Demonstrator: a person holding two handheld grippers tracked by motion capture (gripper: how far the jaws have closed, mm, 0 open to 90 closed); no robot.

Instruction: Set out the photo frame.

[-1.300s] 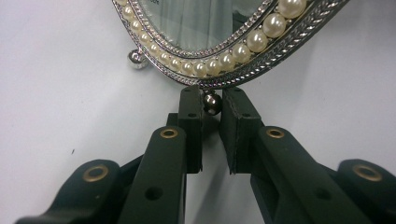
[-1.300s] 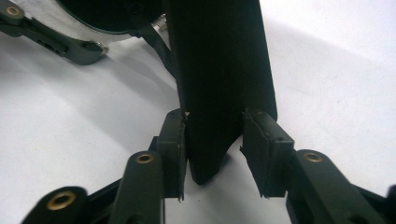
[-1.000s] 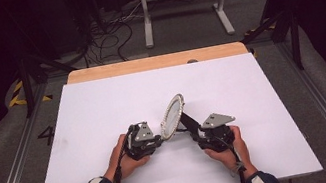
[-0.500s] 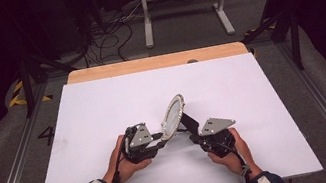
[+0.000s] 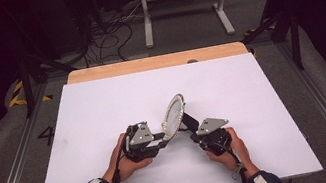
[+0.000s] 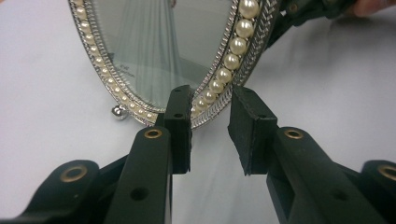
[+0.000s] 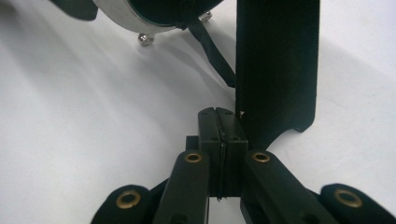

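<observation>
Standing the mirror point(image 6: 159, 51) looks nearly done: your left tool point(image 6: 210, 126) sits open astride its pearl rim just ahead, your right tool point(image 7: 219, 126) is closed beside the black back stand point(image 7: 278, 65), perhaps pinching its edge; releasing on the counter point(image 5: 103, 107) remains.

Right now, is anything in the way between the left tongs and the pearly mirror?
No, nothing visible. The left tongs stand open right at the pearl-rimmed mirror, its lower rim between the two pads with only bare white table around.
</observation>
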